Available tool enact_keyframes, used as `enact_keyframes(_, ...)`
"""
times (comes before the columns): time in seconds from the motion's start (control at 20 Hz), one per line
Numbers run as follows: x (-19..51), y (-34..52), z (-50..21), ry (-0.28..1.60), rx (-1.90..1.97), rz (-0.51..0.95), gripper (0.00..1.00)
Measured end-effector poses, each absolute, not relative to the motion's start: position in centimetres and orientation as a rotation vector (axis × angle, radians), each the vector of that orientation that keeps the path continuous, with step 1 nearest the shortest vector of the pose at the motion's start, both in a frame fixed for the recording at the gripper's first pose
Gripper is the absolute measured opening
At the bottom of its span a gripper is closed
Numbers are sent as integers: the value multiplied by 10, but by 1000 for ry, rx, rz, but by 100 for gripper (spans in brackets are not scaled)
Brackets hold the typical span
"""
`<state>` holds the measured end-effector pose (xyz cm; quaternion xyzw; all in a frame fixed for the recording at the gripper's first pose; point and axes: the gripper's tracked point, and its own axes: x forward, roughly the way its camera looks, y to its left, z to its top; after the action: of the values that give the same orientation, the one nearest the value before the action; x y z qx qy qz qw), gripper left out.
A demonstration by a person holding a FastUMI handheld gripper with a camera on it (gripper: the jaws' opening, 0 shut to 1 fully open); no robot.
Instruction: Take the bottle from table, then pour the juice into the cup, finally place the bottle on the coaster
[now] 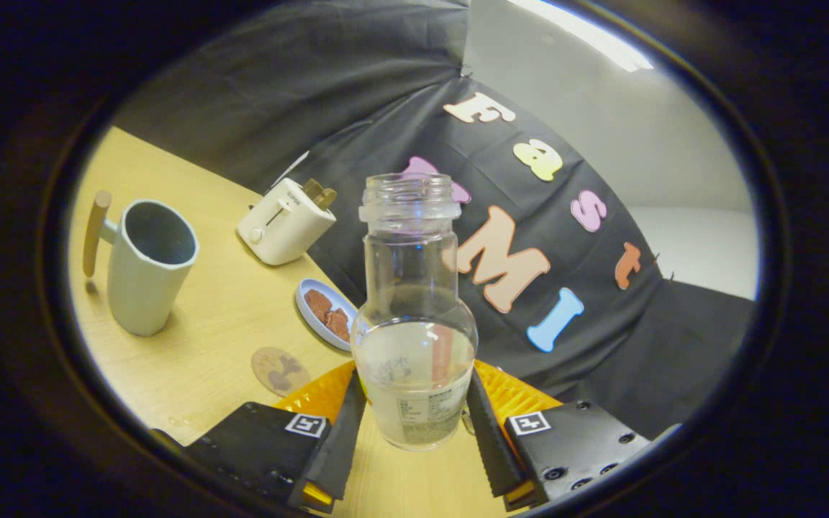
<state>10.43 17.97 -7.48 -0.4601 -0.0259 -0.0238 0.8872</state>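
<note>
I have the glass bottle clamped in the gripper: both ribbed fingers press against the lower body from either side. It seems lifted clear of the table, and the whole scene sits tilted around it.

The bottle's long axis runs straight away from the fingers, its open, capless mouth pointing ahead and up, away from the tabletop. Pale juice fills only the wide lower part; the neck is empty.

I judge the step in hand to be carrying the bottle over to the mug for the pour. The mug stands well away from the bottle, across the tabletop, upright with its wooden handle on the far side from the bottle. To do this well I should keep the mouth upward while travelling, bring the rim just above the mug's opening, then roll slowly so the thin stream lands inside. The grip is low on smooth glass, so I would avoid jerks.

The round coaster lies near the bottle, between it and the mug. A small plate with brown pieces and a toaster lie beyond the coaster.
</note>
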Motion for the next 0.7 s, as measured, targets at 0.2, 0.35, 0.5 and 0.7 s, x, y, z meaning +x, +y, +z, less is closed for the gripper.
enact_keyframes(0.2, 108, 200, -75, -133, -1127, -80, 76)
enact_keyframes(0.35, 110, 208, -80, -168, -1214, -89, 76)
enact_keyframes(0.5, 110, 218, -81, -208, -1287, -102, 76)
enact_keyframes(0.7, 109, 232, -83, -261, -1384, -102, 76)
